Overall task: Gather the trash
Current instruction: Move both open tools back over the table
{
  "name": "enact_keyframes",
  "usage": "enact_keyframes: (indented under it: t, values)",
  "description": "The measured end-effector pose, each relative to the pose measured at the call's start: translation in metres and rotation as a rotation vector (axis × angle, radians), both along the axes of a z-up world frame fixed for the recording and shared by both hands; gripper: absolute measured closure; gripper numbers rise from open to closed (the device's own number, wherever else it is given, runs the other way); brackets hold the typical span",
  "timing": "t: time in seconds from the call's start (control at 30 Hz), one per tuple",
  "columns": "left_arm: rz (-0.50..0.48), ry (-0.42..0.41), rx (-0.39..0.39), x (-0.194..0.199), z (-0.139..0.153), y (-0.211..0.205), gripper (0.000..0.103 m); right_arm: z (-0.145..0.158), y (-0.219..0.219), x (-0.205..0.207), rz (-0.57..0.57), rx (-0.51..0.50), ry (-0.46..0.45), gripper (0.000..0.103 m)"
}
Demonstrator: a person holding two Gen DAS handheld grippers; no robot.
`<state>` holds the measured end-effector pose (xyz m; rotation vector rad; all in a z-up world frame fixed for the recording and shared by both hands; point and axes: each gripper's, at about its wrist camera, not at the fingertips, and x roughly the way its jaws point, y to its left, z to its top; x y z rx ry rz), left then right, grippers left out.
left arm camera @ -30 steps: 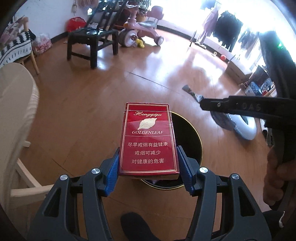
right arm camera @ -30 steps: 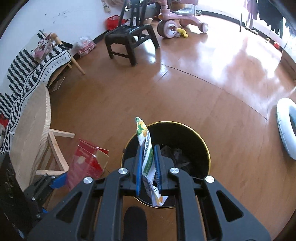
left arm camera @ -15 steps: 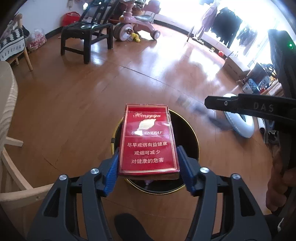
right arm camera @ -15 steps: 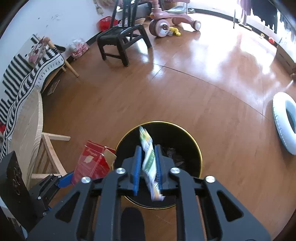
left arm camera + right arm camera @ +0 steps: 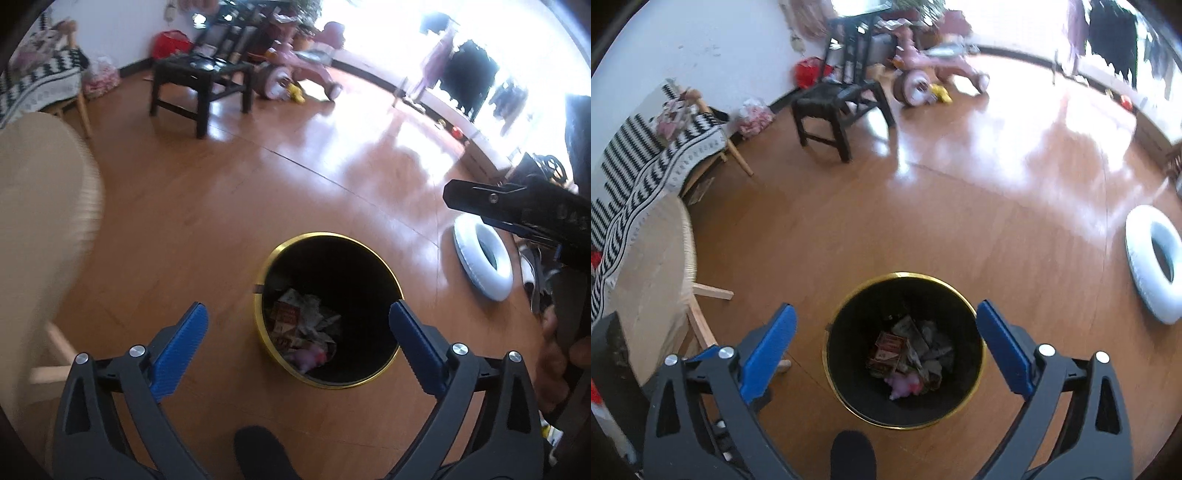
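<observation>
— How are the tongs seen?
— The left tongs and right tongs have just been opened wide; nothing is held between them.
— Where is the trash?
— It is seen in the gold-rimmed bin on the floor, a red pack among it. No writing there can be read.

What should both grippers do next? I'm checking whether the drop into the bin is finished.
Probably lift both away and look for more trash. The left gripper and right gripper have just been opening and now stand wide with nothing between their jaws. The red packet and crumpled wrappers lie inside the bin below.
</observation>
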<state>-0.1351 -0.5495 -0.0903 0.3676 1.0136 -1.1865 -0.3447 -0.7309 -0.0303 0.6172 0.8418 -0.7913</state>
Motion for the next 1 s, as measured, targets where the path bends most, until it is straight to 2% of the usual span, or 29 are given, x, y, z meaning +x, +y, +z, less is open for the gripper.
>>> enact_keyframes:
  t: [0.07, 0.2, 0.27, 0.43, 0.57, 0.7, 0.83, 1.0]
  values:
    - [0.040, -0.027, -0.021, 0.016, 0.021, 0.029, 0.007, 0.014, 0.016, 0.019, 0.043, -0.044, -0.004, 0.007]
    - [0.175, -0.145, -0.044, 0.057, 0.061, 0.106, 0.007, 0.041, 0.053, 0.065, 0.159, -0.087, -0.043, 0.007]
    - [0.276, -0.183, -0.038, 0.085, 0.080, 0.154, 0.007, 0.053, 0.071, 0.093, 0.217, -0.098, -0.055, 0.007]
    - [0.536, -0.238, -0.032, 0.148, 0.115, 0.276, 0.007, 0.075, 0.158, 0.174, 0.405, -0.166, -0.068, 0.007]
    - [0.745, -0.282, 0.013, 0.185, 0.120, 0.374, 0.007, 0.081, 0.229, 0.239, 0.544, -0.156, -0.101, 0.007]
    - [0.911, -0.357, 0.060, 0.200, 0.125, 0.453, 0.007, 0.085, 0.310, 0.299, 0.684, -0.186, -0.133, 0.007]
    - [1.003, -0.362, 0.049, 0.203, 0.127, 0.504, 0.007, 0.085, 0.376, 0.338, 0.806, -0.176, -0.147, 0.007]
    - [1.075, -0.363, 0.058, 0.211, 0.119, 0.551, 0.007, 0.071, 0.448, 0.375, 0.939, -0.211, -0.097, 0.007]
